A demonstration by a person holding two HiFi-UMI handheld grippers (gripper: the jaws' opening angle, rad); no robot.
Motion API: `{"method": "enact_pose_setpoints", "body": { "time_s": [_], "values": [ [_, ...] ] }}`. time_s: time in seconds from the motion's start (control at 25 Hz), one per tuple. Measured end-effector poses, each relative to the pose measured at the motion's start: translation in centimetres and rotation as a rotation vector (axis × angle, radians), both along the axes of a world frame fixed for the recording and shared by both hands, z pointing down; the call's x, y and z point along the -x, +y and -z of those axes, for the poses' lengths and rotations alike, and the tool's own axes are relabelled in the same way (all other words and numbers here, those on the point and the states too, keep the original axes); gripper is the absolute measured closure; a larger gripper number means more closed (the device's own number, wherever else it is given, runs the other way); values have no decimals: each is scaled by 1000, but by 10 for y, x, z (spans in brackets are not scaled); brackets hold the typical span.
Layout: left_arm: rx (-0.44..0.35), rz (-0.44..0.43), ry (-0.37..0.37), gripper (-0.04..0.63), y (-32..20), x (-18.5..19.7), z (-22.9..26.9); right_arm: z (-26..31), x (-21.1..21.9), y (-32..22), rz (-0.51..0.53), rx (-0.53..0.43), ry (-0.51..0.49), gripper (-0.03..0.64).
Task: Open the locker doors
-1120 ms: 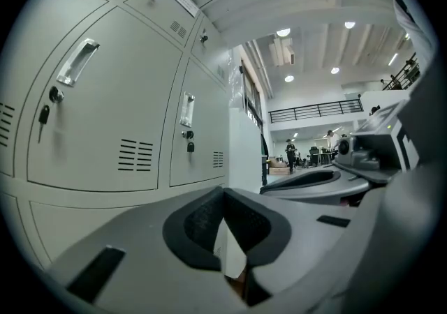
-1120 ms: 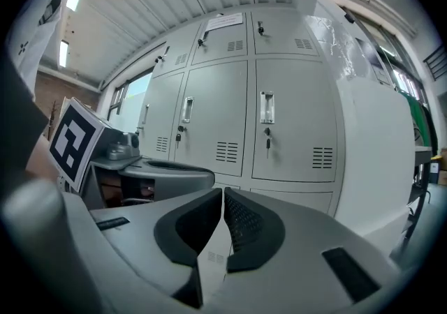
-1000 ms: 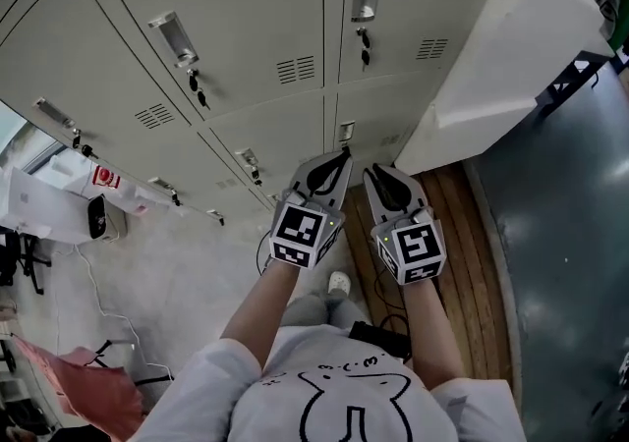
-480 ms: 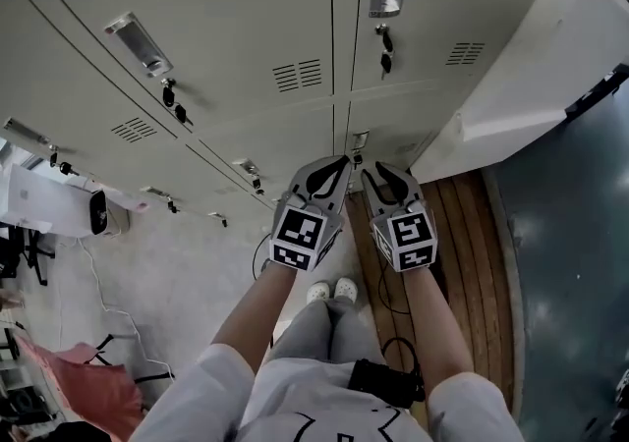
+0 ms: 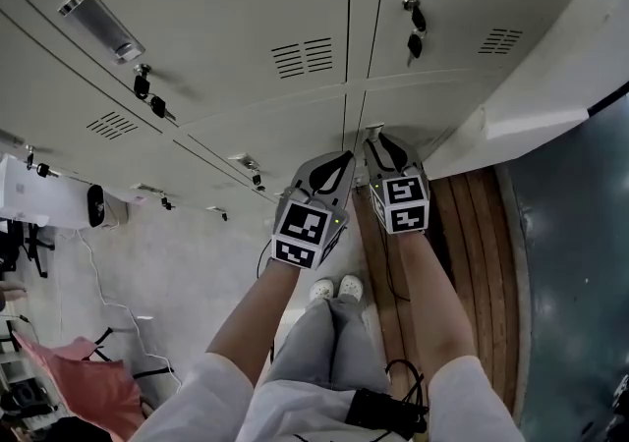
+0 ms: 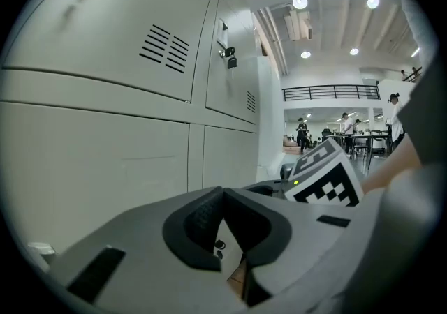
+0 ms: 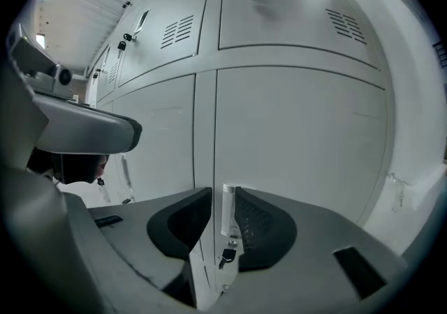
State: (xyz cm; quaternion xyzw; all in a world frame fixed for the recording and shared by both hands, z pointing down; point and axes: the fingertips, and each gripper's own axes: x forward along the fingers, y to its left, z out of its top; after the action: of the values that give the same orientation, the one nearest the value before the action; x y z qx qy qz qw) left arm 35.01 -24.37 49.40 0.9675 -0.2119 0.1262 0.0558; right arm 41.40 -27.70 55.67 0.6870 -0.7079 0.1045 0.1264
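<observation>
- The right gripper (image 7: 222,195) has just been opening its jaws. They stand slightly apart, and the low locker door's (image 7: 300,145) metal handle (image 7: 228,213) shows in the gap between them, apparently not yet pinched.
- The left gripper (image 6: 223,192) has its jaws together and empty, beside the right one's.
- I'd ease the open jaws on around the handle, clamp squarely above the dangling key (image 7: 225,257), then pull straight back.
- All lockers in sight are closed, so their contents are hidden.

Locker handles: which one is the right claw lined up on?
The lower-row handle just right of the door seam, key hanging below it. It alone sits between the jaws of the right claw, which have just been opening.
</observation>
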Motion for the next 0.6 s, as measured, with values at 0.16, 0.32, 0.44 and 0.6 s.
{"method": "enact_pose_setpoints", "body": {
  "time_s": [0.16,0.32,0.44,0.6],
  "values": [
    [4,7,-11,583,-6,-1,-3,-16,0,-16,-6,35,-18,526],
    [-4,9,-13,583,-13,-1,1,-32,-7,-23,-48,71,-39,525],
    [-17,7,-16,583,-16,-1,5,-40,-6,-24,-49,77,-59,523],
    [-28,5,-25,583,-19,0,9,-41,0,-30,-20,60,-62,526]
  ]
}}
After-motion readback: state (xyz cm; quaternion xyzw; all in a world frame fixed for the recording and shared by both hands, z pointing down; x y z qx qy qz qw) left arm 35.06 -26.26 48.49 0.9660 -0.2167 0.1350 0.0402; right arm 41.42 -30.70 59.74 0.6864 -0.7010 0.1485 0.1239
